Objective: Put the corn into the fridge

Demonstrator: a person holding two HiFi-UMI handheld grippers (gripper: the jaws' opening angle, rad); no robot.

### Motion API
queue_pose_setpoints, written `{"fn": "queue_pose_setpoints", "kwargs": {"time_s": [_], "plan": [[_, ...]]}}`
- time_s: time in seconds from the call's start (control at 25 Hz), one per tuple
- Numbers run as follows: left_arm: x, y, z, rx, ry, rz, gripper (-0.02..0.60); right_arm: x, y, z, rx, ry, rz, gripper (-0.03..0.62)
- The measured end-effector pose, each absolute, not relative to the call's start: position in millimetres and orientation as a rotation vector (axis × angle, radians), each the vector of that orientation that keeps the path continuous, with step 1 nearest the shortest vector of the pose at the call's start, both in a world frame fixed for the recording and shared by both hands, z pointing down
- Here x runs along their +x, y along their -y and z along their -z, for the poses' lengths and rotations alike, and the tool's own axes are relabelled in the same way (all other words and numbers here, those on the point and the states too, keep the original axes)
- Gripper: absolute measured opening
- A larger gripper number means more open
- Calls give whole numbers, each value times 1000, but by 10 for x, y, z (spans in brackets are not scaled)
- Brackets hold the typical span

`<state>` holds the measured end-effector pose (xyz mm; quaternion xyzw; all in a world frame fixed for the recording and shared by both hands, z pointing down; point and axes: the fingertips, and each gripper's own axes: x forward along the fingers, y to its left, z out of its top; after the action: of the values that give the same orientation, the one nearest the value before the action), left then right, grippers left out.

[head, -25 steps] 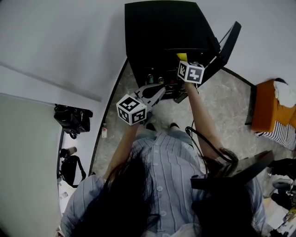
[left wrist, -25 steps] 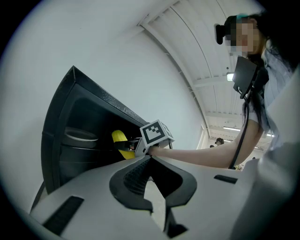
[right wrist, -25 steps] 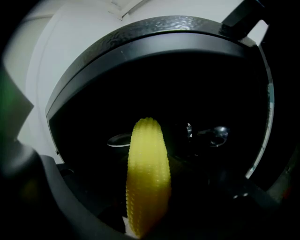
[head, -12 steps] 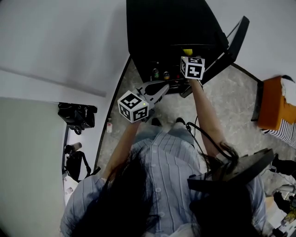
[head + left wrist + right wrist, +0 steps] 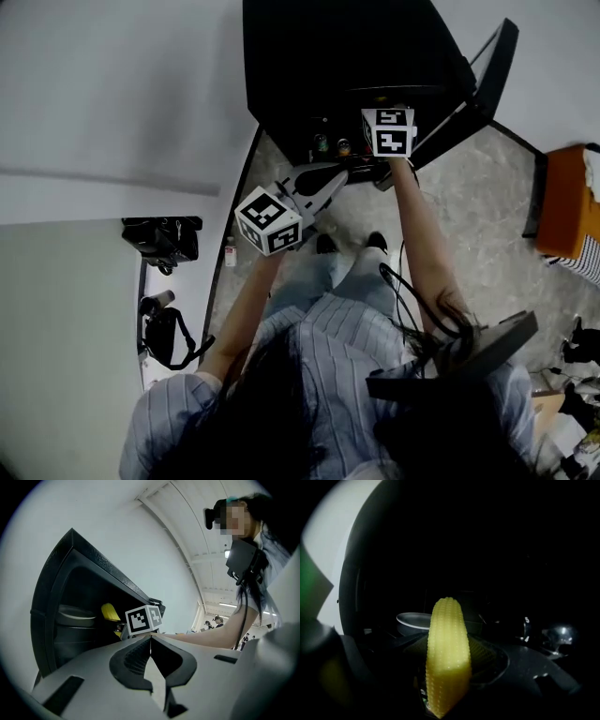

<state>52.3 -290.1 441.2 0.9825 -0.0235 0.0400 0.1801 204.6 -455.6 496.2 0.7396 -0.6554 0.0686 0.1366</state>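
Corn (image 5: 446, 634), clamped between the fingers of the right gripper (image 5: 448, 665), sits within the dark fridge (image 5: 328, 56) opening. Its long axis runs along the fingers, with the rounded tip toward the fridge's back. A pale bowl (image 5: 414, 619) lies beyond the tip, to the left. The left gripper (image 5: 151, 667), fingers closed on nothing, is outside the fridge.

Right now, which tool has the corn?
The right tool, shut on the corn and reaching into the fridge; the left tool is shut on nothing.
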Motion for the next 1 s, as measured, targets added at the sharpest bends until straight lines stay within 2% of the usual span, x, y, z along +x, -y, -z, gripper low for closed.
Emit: {"fn": "queue_pose_setpoints", "kwargs": {"time_s": [0.36, 1.0], "plan": [[648, 2995, -4542, 2779, 95, -36, 8, 2004, 4654, -5002, 2111, 1951, -232, 259], [484, 2799, -4794, 2881, 243, 60, 8, 2018, 4839, -5013, 2095, 2014, -134, 259]]}}
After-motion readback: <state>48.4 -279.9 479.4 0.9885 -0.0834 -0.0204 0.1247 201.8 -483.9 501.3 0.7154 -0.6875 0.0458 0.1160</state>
